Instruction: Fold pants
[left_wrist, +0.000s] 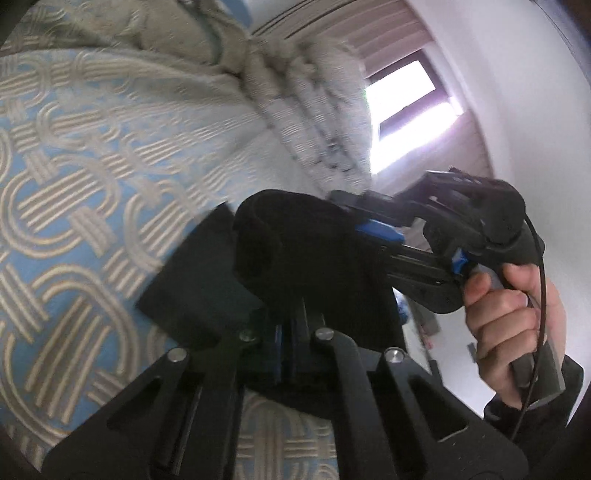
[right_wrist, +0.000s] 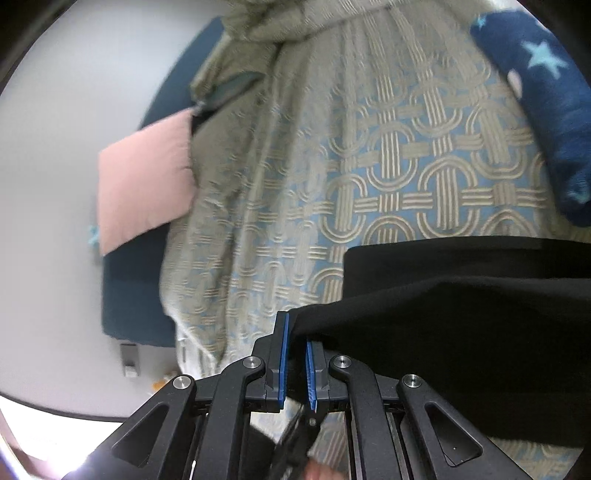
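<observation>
Black pants (left_wrist: 288, 251) are lifted above a bed with a blue and beige patterned cover (left_wrist: 74, 184). In the left wrist view my left gripper (left_wrist: 284, 332) is shut on a bunched edge of the pants, which hide its fingertips. The right gripper (left_wrist: 369, 221) shows there from the side, held by a hand, its blue pads at the cloth. In the right wrist view the pants (right_wrist: 461, 314) drape from the right, and my right gripper (right_wrist: 297, 332) pinches their corner between its blue pads (right_wrist: 283, 354).
A crumpled beige blanket (right_wrist: 266, 22) lies at the bed's far end. A pink pillow (right_wrist: 144, 184) sits at the left edge, a navy star blanket (right_wrist: 543, 99) at the right. A window (left_wrist: 402, 96) and white wall lie beyond.
</observation>
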